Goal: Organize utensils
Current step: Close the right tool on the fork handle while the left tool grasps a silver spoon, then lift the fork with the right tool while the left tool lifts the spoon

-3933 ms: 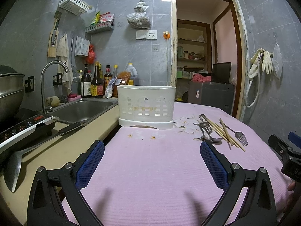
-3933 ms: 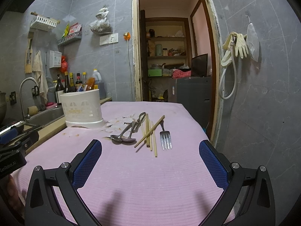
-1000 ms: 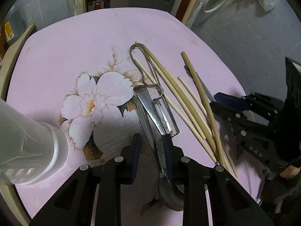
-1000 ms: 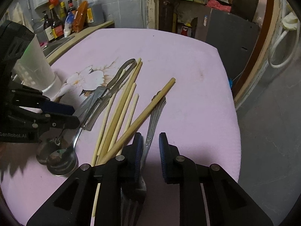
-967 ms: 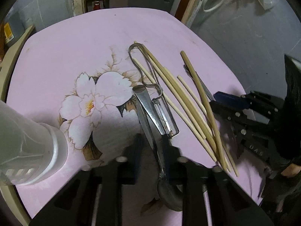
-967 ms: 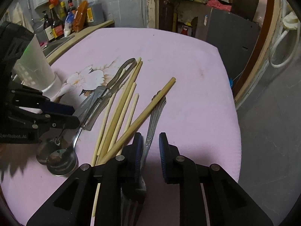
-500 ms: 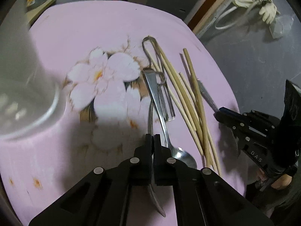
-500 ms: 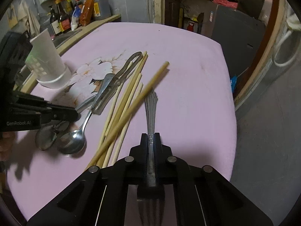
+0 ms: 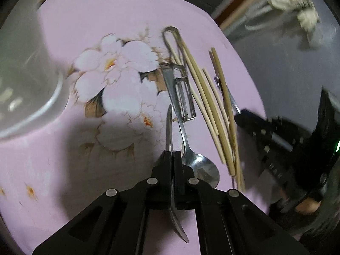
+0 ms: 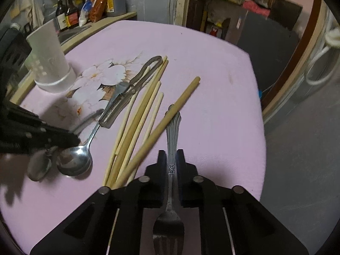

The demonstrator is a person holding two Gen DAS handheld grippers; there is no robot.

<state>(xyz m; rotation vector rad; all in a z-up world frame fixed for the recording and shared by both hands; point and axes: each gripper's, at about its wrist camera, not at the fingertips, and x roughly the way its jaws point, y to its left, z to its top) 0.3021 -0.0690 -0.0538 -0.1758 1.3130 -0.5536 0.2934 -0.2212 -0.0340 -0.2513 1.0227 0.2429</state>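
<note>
Utensils spread on pink flowered cloth (image 10: 212,63), centre of right wrist view. Chopsticks (image 10: 144,114) in a loose bundle, running from upper centre to lower centre. Peeler (image 10: 127,89) just left of the bundle, wire loop toward upper frame. Second spoon (image 10: 74,161) flat on the cloth at lower left, handle passing under the peeler blade. White utensil holder (image 10: 48,59) upright at upper left of frame, well apart from the bundle.

Left gripper (image 9: 172,155), lower centre of left wrist view: jaws clenched on held spoon (image 9: 169,127), gripped edge-on; handle pointing toward upper frame, bowl hanging below the fingers toward lower frame. Same holder blurred at left edge of that view.

Right gripper (image 10: 171,155), lower centre of right wrist view: jaws clenched on fork (image 10: 172,131); patterned handle projecting toward frame centre, tines at bottom edge between the finger arms. Handle tip just beside the thickest chopstick; contact cannot be told.

Bottles (image 10: 85,8) on the counter at upper left, behind the holder.
</note>
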